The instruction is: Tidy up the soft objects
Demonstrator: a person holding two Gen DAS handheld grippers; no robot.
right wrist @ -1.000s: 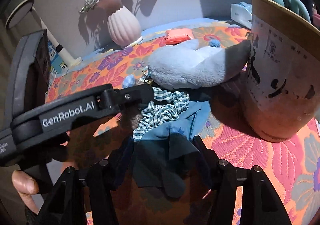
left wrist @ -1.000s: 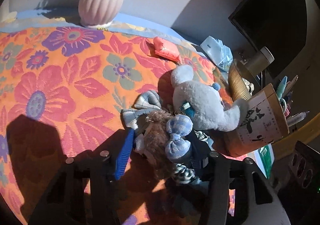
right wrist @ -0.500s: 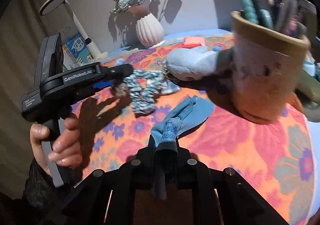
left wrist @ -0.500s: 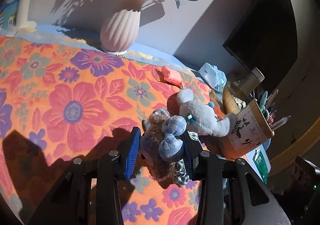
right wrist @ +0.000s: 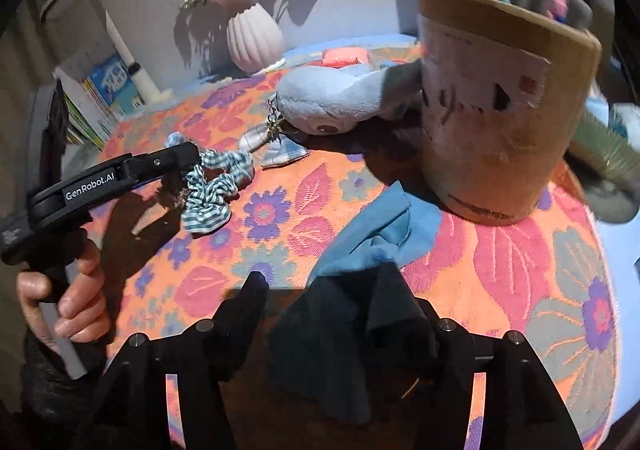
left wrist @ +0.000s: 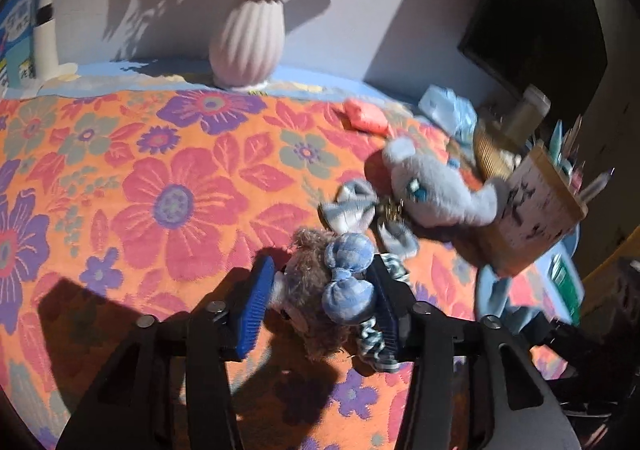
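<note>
My right gripper point(right wrist: 334, 290), jaws just reopened, blue cloth point(right wrist: 384, 234) loose between; left gripper point(left wrist: 320, 290) likewise around brown plush point(left wrist: 308, 290), lower centre.

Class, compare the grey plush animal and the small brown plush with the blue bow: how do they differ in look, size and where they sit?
The grey plush animal is smooth and pale; the brown plush is shaggy and wears a blue checked bow. The grey one looks clearly larger. It lies against the brown pen pot, free of any tool, while the brown one sits between the left gripper's fingers. Both are soft toys over the flowered cloth.
</note>
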